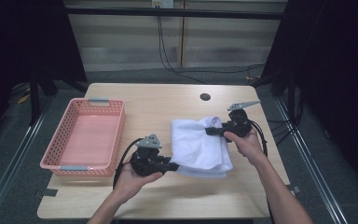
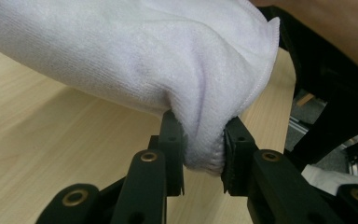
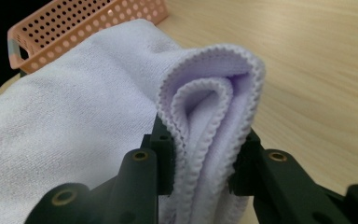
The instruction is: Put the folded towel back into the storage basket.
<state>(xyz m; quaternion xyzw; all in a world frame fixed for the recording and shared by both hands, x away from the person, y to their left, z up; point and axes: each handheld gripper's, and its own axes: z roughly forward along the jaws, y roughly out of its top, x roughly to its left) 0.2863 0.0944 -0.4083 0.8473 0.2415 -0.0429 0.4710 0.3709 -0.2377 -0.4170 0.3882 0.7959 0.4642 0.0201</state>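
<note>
A folded white towel (image 1: 198,147) hangs between the two grippers above the wooden table (image 1: 168,105). My left gripper (image 1: 173,166) is shut on the towel's near corner; in the left gripper view the cloth (image 2: 168,60) bunches between both pads (image 2: 204,154). My right gripper (image 1: 209,131) is shut on the far right corner. There the folded, stitched edges (image 3: 214,102) stand up between its jaws (image 3: 200,172). The towel sags a little in the middle and its near fold rests on or close to the tabletop.
A pink perforated basket (image 1: 86,137) stands empty at the table's left side, and its corner (image 3: 74,23) shows behind the towel in the right gripper view. A round cable hole (image 1: 205,97) lies near the far edge. Cables trail from both grippers.
</note>
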